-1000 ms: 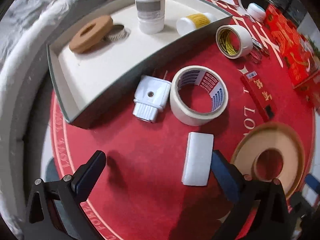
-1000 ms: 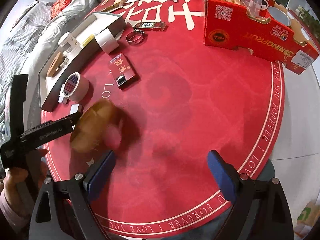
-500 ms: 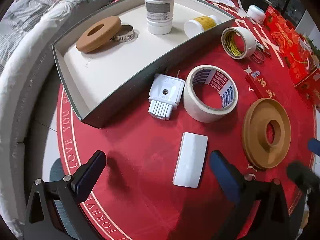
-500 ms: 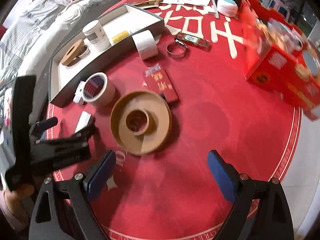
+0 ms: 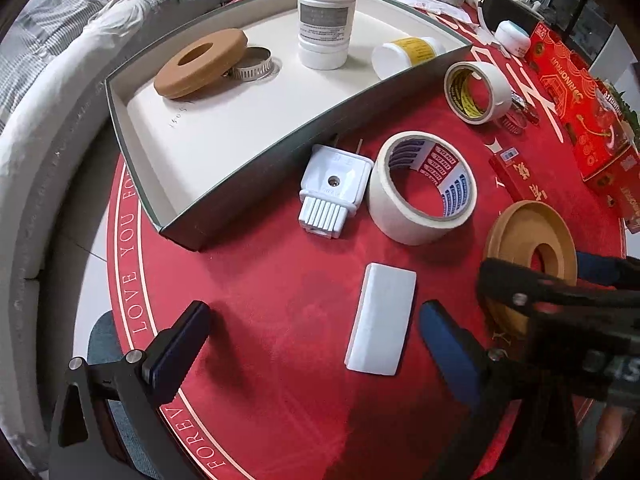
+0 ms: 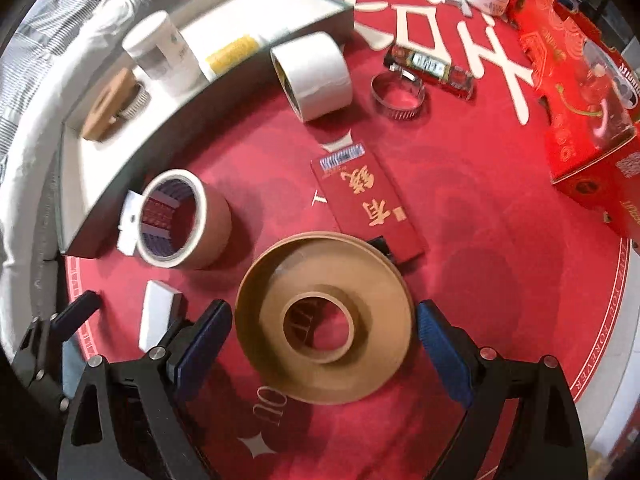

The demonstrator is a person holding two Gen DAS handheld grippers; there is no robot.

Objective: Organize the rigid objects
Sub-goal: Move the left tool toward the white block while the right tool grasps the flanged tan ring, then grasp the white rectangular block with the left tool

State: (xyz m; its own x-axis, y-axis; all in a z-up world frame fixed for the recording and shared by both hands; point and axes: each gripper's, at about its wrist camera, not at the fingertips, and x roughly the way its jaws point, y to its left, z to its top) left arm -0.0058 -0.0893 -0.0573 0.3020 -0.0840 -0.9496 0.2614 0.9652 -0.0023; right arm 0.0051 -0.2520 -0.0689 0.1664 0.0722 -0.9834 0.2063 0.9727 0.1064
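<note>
A brown ring-shaped disc (image 6: 324,328) lies flat on the red mat between the open jaws of my right gripper (image 6: 324,344); it also shows in the left wrist view (image 5: 532,248). My left gripper (image 5: 316,340) is open above the mat, with a flat white block (image 5: 382,324) just inside its right finger. A white plug (image 5: 334,190) and a masking tape roll (image 5: 422,188) lie beside the grey tray (image 5: 240,184). The tray holds a brown ring (image 5: 200,62), a hose clamp (image 5: 252,64), a white jar (image 5: 326,24) and a lying bottle (image 5: 404,54).
A second tape roll (image 6: 312,76), a metal clamp ring (image 6: 396,94), a red packet (image 6: 366,204) and a small dark packet (image 6: 430,68) lie on the mat. A red carton (image 6: 580,92) stands at the right. A sofa (image 5: 48,92) borders the left.
My right gripper has moved forward and down so the brown disc sits between its jaws. The left gripper has shifted slightly toward the white block. The right gripper has entered the left wrist view.
</note>
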